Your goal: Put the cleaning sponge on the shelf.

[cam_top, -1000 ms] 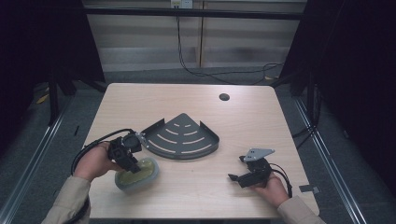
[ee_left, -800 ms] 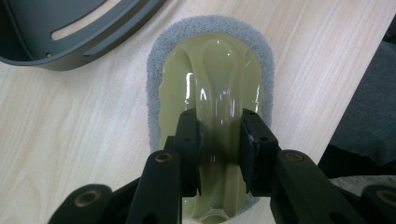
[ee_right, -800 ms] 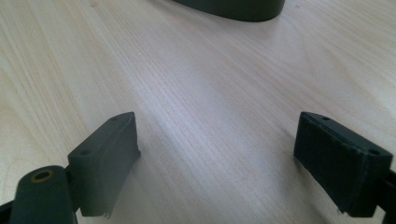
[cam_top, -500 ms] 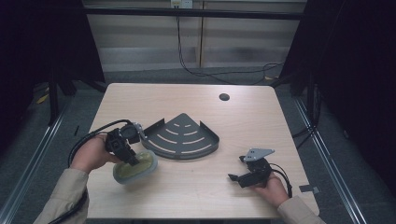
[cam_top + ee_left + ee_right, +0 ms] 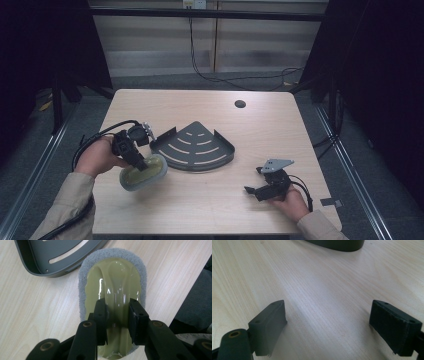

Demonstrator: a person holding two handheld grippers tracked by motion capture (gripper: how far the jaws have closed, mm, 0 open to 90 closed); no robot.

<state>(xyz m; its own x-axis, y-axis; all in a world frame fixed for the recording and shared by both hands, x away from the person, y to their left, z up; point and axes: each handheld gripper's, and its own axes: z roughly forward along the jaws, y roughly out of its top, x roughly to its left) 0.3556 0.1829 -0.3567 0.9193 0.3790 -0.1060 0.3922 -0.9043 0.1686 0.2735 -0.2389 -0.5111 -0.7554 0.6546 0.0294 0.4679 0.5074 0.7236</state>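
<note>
My left gripper (image 5: 139, 162) pinches the raised ridge of a yellow-green scrubber (image 5: 113, 298) with a grey sponge rim, its jaws pressed on the ridge from both sides. The scrubber hangs tilted just above the table (image 5: 200, 210), right beside the dark corner rack (image 5: 194, 147). My right gripper (image 5: 252, 190) rests low on the table, well apart from the rack, its jaws spread wide with nothing between them.

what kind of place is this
Probably a lab recording station: a bare wooden table ringed by dark curtains, and a handheld claw with a trailing cable.
</note>
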